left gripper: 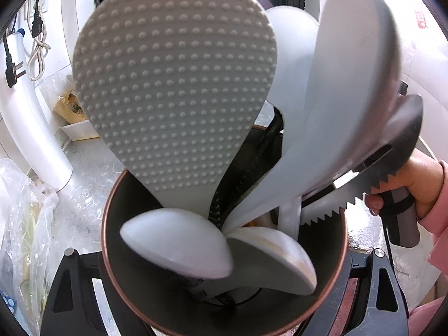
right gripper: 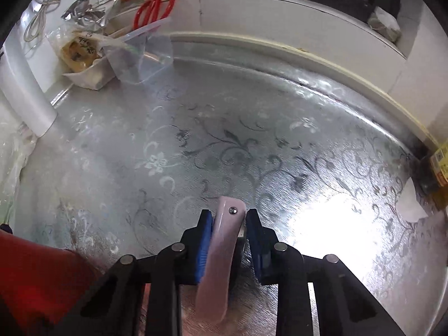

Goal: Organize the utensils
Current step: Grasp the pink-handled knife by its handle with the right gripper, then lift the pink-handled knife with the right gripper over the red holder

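My left claw (left gripper: 224, 308) is clamped on the utensil holder (left gripper: 117, 204), a dark cup with a copper-coloured rim, one finger against each side of it. The holder is crowded: a dimpled rice paddle (left gripper: 173, 84) stands tallest at the front, two smooth pale paddles (left gripper: 352, 89) lean to the right behind it, and two white spoon bowls (left gripper: 179, 240) rest low inside against the rim. A serrated knife (left gripper: 336, 201) pokes over the right edge.

Beside the holder, on the right of this view, a hand (left gripper: 420, 179) in a pink sleeve grips a grey handle.

My right claw (right gripper: 228, 218) sits low over the counter (right gripper: 196, 145), which is covered in silver floral film. Between its blue pads (right gripper: 205, 238) lies a pale lilac handle (right gripper: 221, 249) with a rivet near its end; the left pad touches it, while a slim gap shows at the right pad.

At the back of the counter lie red scissors (right gripper: 154, 8), plastic bags and a white tray.
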